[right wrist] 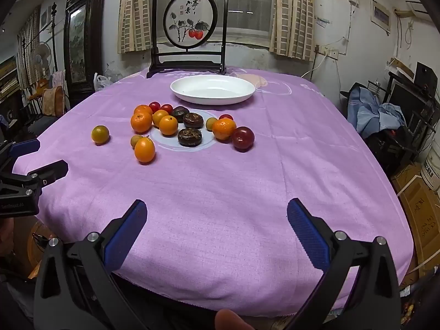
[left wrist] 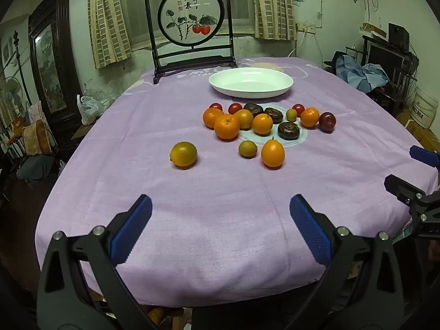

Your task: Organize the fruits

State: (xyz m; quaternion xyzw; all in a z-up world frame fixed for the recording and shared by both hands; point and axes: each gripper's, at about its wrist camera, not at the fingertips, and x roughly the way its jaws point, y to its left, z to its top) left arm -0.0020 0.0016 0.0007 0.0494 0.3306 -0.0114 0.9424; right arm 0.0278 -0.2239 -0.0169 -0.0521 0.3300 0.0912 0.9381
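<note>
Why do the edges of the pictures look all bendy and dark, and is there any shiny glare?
Left wrist view: fisheye lens curves the purple tablecloth edges and blackens the corners; the fruits stay sharp, with soft shadows. Right wrist view: same bending; the window behind the framed painting reflects ceiling lights, and the white dish shows only mild shine.
</note>
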